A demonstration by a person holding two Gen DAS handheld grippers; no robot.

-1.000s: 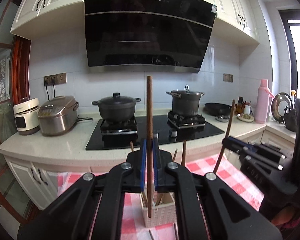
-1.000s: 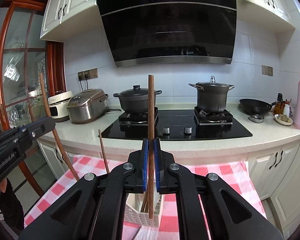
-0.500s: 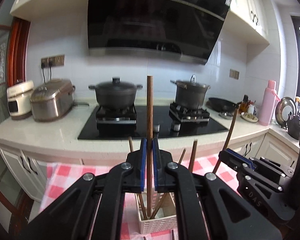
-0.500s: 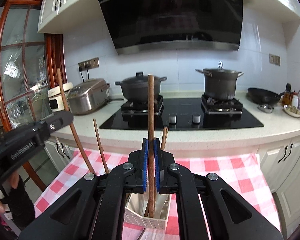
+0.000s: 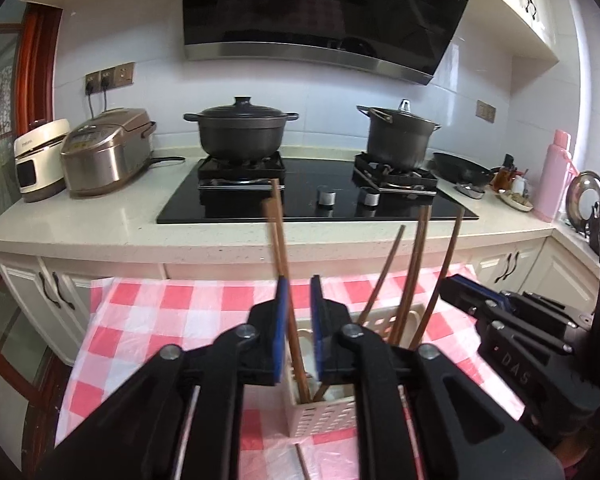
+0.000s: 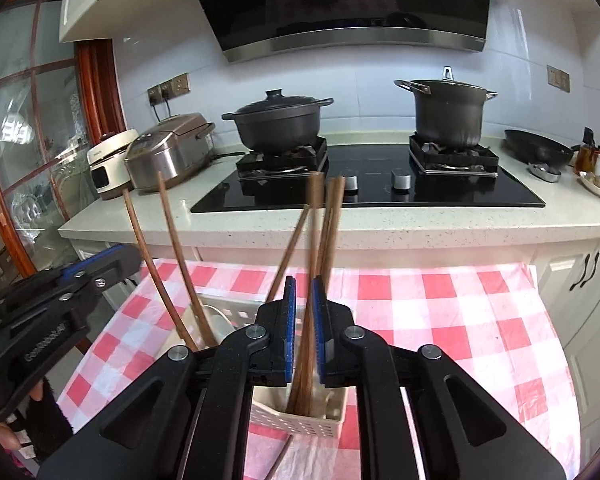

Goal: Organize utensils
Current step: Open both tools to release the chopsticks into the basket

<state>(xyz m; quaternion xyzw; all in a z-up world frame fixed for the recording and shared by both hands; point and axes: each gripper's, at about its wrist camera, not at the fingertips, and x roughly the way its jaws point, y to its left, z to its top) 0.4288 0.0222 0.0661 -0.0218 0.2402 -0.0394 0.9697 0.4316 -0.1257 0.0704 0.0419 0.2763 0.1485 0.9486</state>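
Note:
A white slotted basket [image 5: 324,416] [image 6: 300,416] stands on the red-checked cloth and holds several wooden chopsticks [image 5: 414,272] [image 6: 176,248]. Just above it, my left gripper [image 5: 298,286] is opening its jaws. A chopstick [image 5: 279,240] stands between them with its lower end in the basket; it leans along the left pad, and there is a gap on the right. My right gripper [image 6: 302,282] is opening its jaws too. Its blurred chopstick [image 6: 314,236] tilts against the right pad, foot in the basket. Each gripper shows at the side of the other's view.
A loose chopstick [image 5: 302,460] lies on the cloth in front of the basket. Behind the table runs a counter [image 5: 100,224] with a black hob [image 5: 320,204], two pots, two rice cookers [image 5: 104,156] and a pink flask [image 5: 556,176]. A person's hand [image 6: 4,436] holds the left gripper.
Both grippers have sunk toward the basket, bringing the chopsticks' lower ends into it. Both pairs of jaws, shut before, have parted. The two chopsticks now lean instead of standing straight.

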